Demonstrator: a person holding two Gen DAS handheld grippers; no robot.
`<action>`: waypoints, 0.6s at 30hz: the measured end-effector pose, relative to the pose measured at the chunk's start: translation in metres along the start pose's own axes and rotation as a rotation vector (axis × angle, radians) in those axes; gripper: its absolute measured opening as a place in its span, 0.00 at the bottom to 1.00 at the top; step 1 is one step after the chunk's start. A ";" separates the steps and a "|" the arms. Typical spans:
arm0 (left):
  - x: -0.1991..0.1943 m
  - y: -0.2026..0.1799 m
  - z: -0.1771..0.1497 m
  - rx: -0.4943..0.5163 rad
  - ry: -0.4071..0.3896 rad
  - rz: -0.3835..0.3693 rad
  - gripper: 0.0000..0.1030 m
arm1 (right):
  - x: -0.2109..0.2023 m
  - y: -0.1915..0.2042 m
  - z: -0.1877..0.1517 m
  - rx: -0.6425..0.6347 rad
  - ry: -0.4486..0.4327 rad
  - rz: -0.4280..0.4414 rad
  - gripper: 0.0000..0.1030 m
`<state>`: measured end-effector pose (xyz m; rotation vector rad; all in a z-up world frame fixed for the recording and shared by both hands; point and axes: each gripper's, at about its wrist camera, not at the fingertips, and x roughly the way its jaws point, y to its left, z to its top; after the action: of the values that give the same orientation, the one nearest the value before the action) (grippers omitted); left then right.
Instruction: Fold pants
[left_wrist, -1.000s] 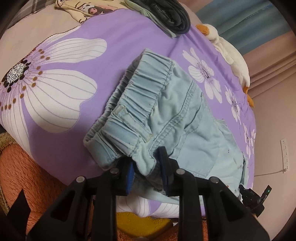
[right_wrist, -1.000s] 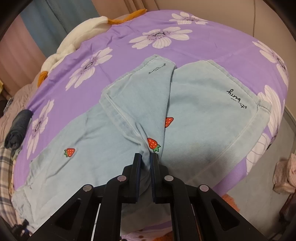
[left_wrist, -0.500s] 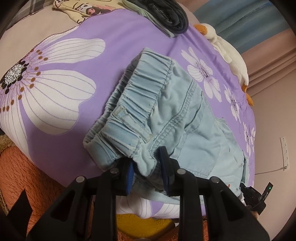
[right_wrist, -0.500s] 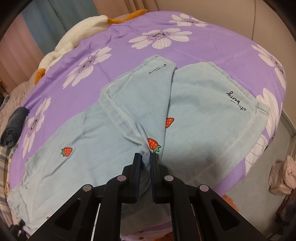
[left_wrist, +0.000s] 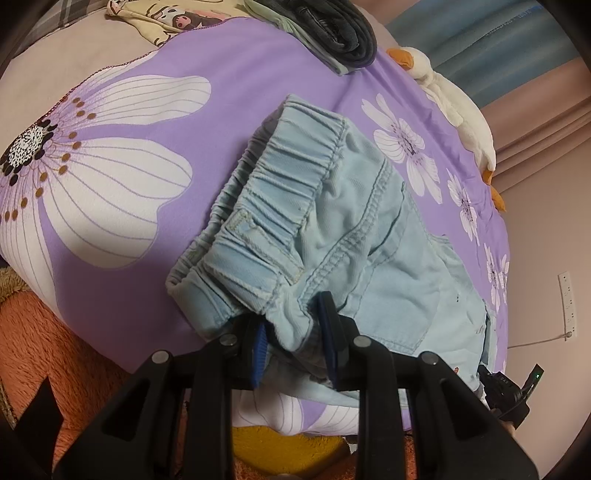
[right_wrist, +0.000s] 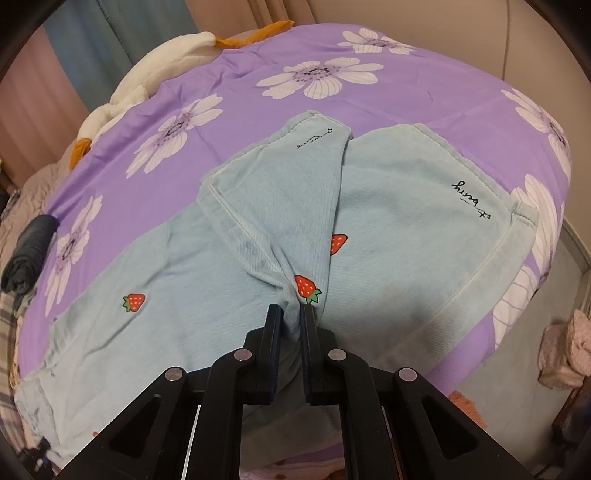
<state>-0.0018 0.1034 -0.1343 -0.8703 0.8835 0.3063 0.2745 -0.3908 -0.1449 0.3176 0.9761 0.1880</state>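
Light blue pants (left_wrist: 332, 229) with red strawberry prints lie on a purple flowered bedspread (left_wrist: 240, 66). In the left wrist view my left gripper (left_wrist: 291, 332) is shut on a bunched fold of the elastic waistband at its near edge. In the right wrist view the pant legs (right_wrist: 406, 221) spread across the bedspread (right_wrist: 258, 110), one hem folded over with black script on it. My right gripper (right_wrist: 291, 314) is shut on a pinched ridge of leg fabric beside a strawberry print (right_wrist: 306, 288).
A dark rolled garment (left_wrist: 340, 33) and a cream printed cloth (left_wrist: 166, 18) lie at the bed's far end. A white plush duck (left_wrist: 454, 107) rests along the bed edge by the curtains. An orange fuzzy rug (left_wrist: 48, 350) lies below the bed.
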 end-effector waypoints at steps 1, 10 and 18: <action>0.000 0.000 0.000 0.001 0.000 0.001 0.26 | 0.000 0.000 0.000 0.000 0.000 -0.001 0.06; 0.000 0.000 0.000 0.002 -0.001 0.001 0.26 | 0.000 0.001 -0.001 -0.009 0.001 -0.010 0.06; 0.000 0.000 0.000 0.001 0.000 0.001 0.25 | 0.001 0.001 -0.001 -0.009 0.001 -0.011 0.06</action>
<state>-0.0016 0.1032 -0.1344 -0.8685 0.8838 0.3066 0.2745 -0.3898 -0.1456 0.3039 0.9771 0.1828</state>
